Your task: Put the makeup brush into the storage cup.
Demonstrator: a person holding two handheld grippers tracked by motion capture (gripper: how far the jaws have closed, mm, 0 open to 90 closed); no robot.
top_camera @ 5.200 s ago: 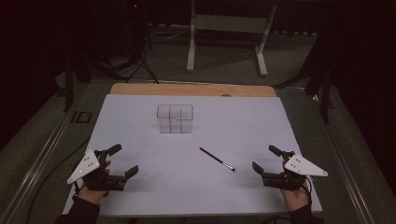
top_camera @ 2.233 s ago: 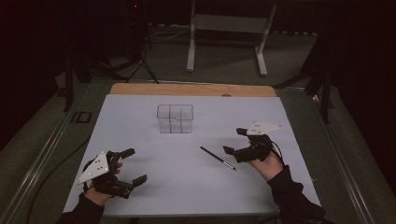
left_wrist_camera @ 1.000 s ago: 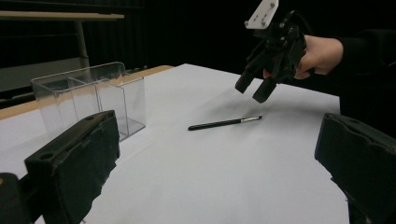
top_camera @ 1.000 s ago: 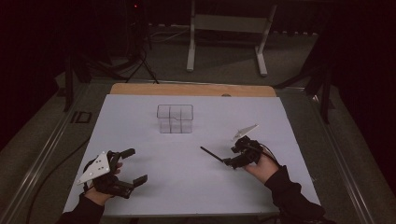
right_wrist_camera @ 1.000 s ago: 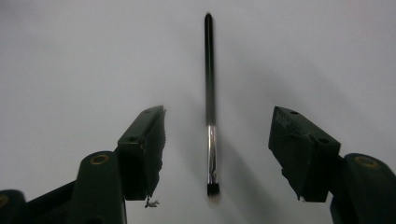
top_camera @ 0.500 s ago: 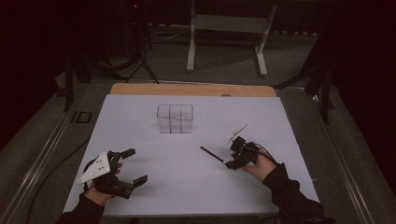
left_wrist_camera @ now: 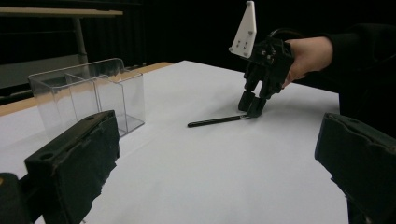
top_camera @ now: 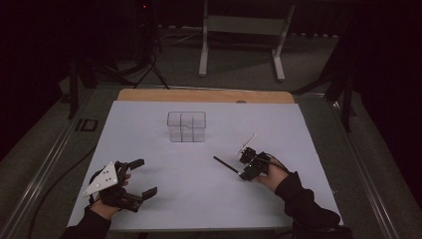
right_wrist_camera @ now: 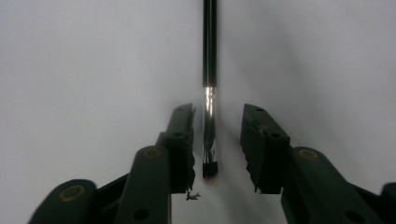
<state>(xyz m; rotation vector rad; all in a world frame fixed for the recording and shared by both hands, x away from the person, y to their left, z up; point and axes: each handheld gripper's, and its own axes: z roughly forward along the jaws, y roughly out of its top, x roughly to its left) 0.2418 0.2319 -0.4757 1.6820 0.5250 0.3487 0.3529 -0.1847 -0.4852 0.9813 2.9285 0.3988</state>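
Observation:
A thin black brush (top_camera: 226,165) with a silver ferrule lies flat on the white table sheet (top_camera: 278,129). My right gripper (top_camera: 244,174) points down at its bristle end. In the right gripper view the brush (right_wrist_camera: 209,70) runs up between the jaws of that gripper (right_wrist_camera: 218,111), which have just been closing; a gap shows on the right side, so the pads do not clamp it. The left gripper view shows the same brush (left_wrist_camera: 215,122) under the right gripper (left_wrist_camera: 252,105). My left gripper (top_camera: 144,177) rests open at the front left, its jaws (left_wrist_camera: 217,144) wide apart and empty.
A clear plastic box (top_camera: 186,127) with compartments stands at the middle back of the sheet, also in the left gripper view (left_wrist_camera: 88,93). A wooden strip (top_camera: 204,94) edges the table's far side. A metal stand (top_camera: 239,30) sits on the floor beyond.
The right gripper came in from the front right to the brush, lowered over its bristle end and narrowed its jaws around it. The left gripper stayed put.

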